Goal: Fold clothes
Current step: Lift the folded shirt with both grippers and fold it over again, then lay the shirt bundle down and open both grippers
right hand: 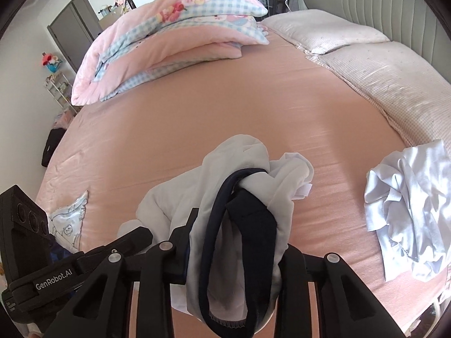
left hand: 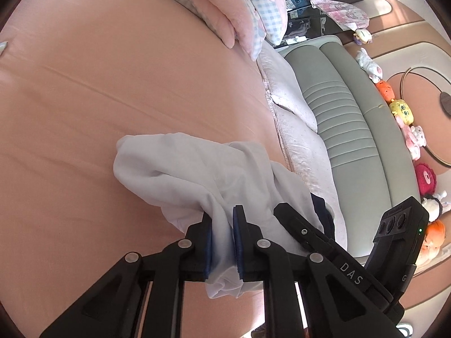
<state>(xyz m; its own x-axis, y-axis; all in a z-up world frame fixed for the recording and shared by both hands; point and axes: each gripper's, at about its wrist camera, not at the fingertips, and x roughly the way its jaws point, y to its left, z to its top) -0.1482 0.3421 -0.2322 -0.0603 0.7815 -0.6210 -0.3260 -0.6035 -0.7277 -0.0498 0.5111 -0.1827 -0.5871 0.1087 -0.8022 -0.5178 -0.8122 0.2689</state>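
A white garment point(left hand: 191, 174) with a navy neckband point(right hand: 214, 225) hangs bunched above the pink bed sheet point(right hand: 225, 107), held between both grippers. My left gripper point(left hand: 222, 242) is shut on a fold of the white cloth, which is pinched between its blue pads point(left hand: 208, 242). My right gripper point(right hand: 234, 242) is shut on the part with the neckband. Cloth fills the gap between its fingers and drapes over the right finger, hiding it. The two grippers sit close side by side; the right one's black body point(left hand: 324, 250) shows in the left wrist view.
A second crumpled white garment point(right hand: 408, 197) lies on the sheet at the right. A folded pink and blue-checked quilt point(right hand: 169, 42) sits at the back, pillows point(right hand: 366, 56) line the grey headboard point(right hand: 380, 0). A small printed cloth point(right hand: 67, 225) lies at the left edge. Plush toys point(left hand: 400, 109) line a ledge.
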